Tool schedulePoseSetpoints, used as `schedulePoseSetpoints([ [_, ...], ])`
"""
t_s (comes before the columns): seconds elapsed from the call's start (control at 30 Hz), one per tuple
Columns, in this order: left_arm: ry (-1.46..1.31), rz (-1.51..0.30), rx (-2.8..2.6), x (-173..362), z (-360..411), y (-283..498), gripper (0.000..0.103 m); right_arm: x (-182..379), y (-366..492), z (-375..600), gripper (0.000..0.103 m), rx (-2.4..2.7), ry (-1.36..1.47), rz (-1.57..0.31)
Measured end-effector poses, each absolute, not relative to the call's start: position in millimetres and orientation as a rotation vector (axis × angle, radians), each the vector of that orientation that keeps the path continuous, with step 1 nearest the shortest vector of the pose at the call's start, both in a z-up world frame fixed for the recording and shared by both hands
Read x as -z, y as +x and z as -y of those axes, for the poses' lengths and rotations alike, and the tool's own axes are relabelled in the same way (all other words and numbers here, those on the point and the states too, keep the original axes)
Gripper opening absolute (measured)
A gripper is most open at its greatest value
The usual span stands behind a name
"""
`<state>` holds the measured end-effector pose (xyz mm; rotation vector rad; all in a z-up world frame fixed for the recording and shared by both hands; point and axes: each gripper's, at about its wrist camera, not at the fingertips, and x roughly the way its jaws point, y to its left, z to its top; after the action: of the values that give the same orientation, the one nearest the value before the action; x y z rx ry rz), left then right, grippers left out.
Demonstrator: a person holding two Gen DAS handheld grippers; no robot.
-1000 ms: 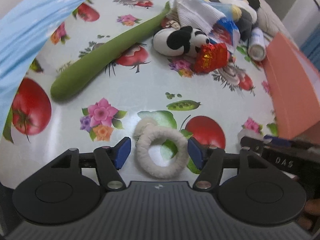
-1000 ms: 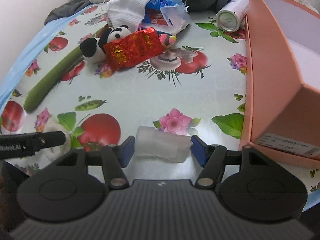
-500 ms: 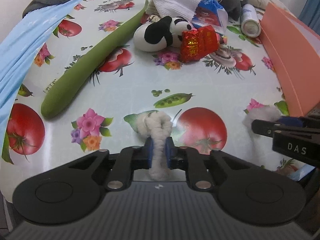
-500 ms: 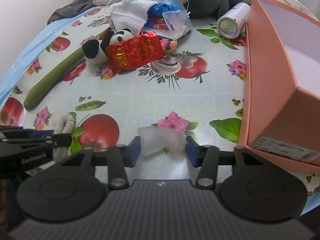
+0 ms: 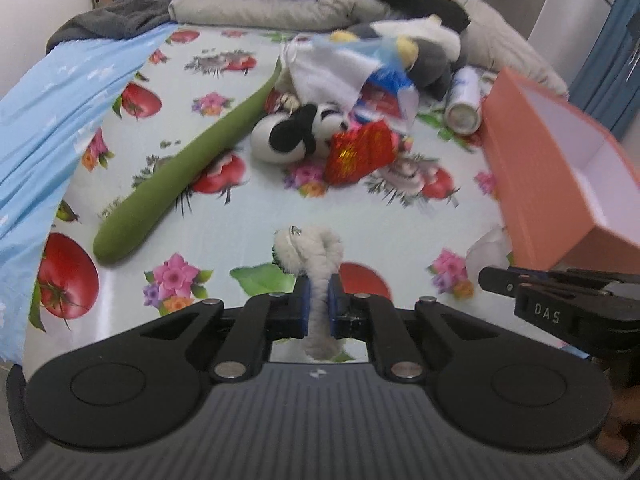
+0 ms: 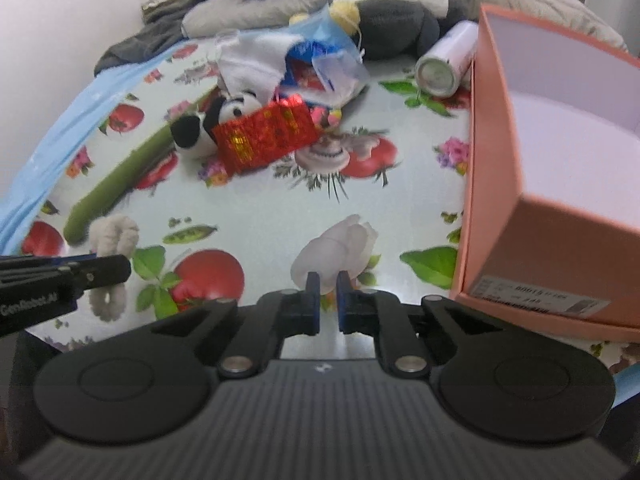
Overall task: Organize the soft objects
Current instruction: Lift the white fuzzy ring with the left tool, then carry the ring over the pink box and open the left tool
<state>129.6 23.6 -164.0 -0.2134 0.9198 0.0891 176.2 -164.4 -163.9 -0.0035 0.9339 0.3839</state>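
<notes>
My left gripper [image 5: 318, 300] is shut on a white fuzzy ring [image 5: 320, 256], squeezed flat and lifted above the table. The ring also shows in the right wrist view [image 6: 114, 236]. My right gripper [image 6: 325, 296] is shut on a soft translucent white lump [image 6: 340, 248], which also shows in the left wrist view [image 5: 488, 254]. An open orange box [image 6: 532, 184] with a white inside stands right of it. A panda plush [image 5: 292, 132], a long green plush [image 5: 188, 172] and a red foil packet [image 5: 360, 152] lie further back.
A flowered plastic cloth [image 5: 360, 216] covers the table. A white cloth, a blue bag and a grey plush [image 6: 392, 28] pile up at the back. A white can [image 6: 444, 64] lies by the box. Blue fabric [image 5: 52, 112] hangs at the left.
Both grippers closed on their objects: the left squeezed the ring flat, the right pinched the white lump. Both then lifted their objects off the table.
</notes>
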Motion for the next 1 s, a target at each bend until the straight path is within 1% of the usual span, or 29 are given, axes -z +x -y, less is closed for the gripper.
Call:
schedulePoseSetpoints([
  [0.33,-0.264,-0.812,-0.007,98,-13,130,0.011,101,161,185,0.010,-0.394,0.051,-0.816],
  [0.63,-0.198,-0.715,0.060,33,13,123,0.011,38,143,198,0.010,-0.401,0.079,-0.679],
  [1.0,-0.199,-0.601,0.152,-40,45,119,0.011,-31,124,226,0.010,-0.369,0.093,-0.515],
])
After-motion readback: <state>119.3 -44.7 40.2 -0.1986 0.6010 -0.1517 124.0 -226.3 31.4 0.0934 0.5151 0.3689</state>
